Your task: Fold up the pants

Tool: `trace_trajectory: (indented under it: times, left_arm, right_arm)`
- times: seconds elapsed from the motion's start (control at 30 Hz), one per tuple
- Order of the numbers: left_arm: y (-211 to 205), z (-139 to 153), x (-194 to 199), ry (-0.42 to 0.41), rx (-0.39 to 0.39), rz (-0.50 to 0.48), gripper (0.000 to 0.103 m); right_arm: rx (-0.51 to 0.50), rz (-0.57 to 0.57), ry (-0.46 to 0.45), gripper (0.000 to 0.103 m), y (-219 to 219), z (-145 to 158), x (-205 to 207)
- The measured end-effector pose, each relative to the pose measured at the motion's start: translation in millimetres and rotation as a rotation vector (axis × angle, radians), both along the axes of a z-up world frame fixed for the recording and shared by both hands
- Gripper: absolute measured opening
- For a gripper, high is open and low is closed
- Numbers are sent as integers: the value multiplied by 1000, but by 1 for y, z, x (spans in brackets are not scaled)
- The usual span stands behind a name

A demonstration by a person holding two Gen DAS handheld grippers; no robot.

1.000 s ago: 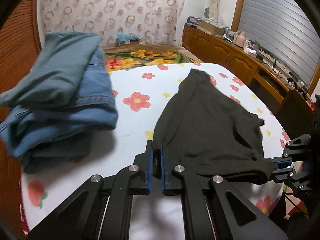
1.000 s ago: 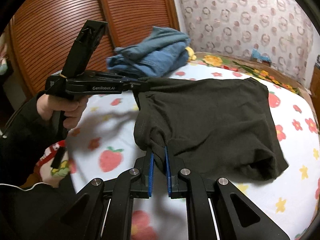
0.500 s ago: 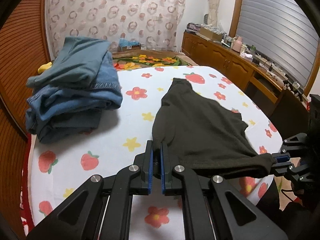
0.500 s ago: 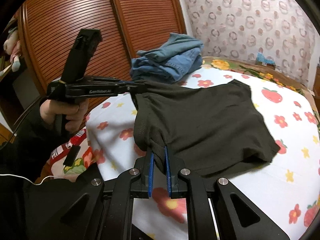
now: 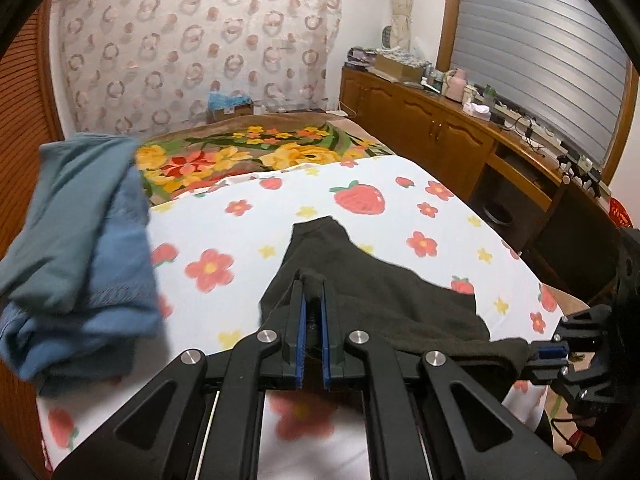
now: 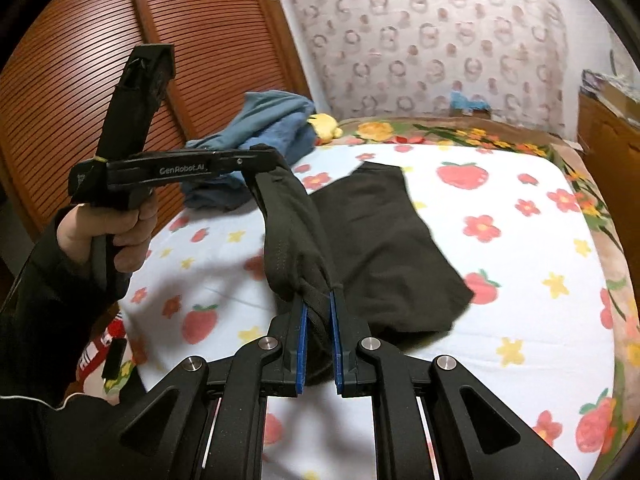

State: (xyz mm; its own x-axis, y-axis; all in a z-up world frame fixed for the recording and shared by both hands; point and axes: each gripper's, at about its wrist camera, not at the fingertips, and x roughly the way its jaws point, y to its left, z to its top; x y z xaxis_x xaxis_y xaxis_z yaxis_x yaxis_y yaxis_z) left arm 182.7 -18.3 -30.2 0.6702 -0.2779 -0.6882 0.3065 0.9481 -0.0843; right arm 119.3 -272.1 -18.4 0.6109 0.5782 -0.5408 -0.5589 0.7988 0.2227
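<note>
Dark olive-black pants lie on the flowered bed sheet, their near edge lifted off it. My left gripper is shut on one corner of that edge, cloth bunched between its blue pads. My right gripper is shut on the other corner, a fold of waistband in the jaws. In the right wrist view the left gripper is held up at the left by a hand, the cloth hanging in a band between both grippers. The right gripper shows at the right edge of the left wrist view.
A stack of folded blue jeans and teal cloth sits at the bed's left side. A yellow plush toy lies behind it. Wooden cabinets with clutter run along the right; slatted wardrobe doors stand to the left.
Both grippers have carried the near edge of the pants forward over the bed and slightly up. The pants have doubled over themselves and now cover less of the sheet.
</note>
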Motion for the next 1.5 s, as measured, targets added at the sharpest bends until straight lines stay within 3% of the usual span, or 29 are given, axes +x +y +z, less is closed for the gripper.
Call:
trace_trajectory:
  times: [0.6,0.7,0.77,0.87,1.1,1.37,1.43,1.5]
  left_arm:
    - [-46,-17,71,74,25,-65,10]
    - [-44,-18,72,71,33,-61,22]
    - [-40,-15,68,55,34,-63,46]
    - [-31,-9,61,34,25,-69,51]
    - [-11,-10,48,21,38,-61,51]
    - [8,-45,43,85,76,-53,51]
    - [10,-50,45,95,70,-55,51]
    - [12,-54,49,109,62,-58,50]
  right_arm:
    - [-9,-135,49,12,-16,-14,38]
    - [-28,-166,46,20,-16,-16,40]
    - [-42,-204,35,23,-18,-13,39]
    - [-45,-244,20,25,-23,-8,37]
    - [-55,-233,10,39,-15,-6,34]
    - [-119,-240,54,40,-3,-19,48]
    - [-132,-259,55,40,-4,-21,53]
    - [-142,-270,54,25,-8,-21,57]
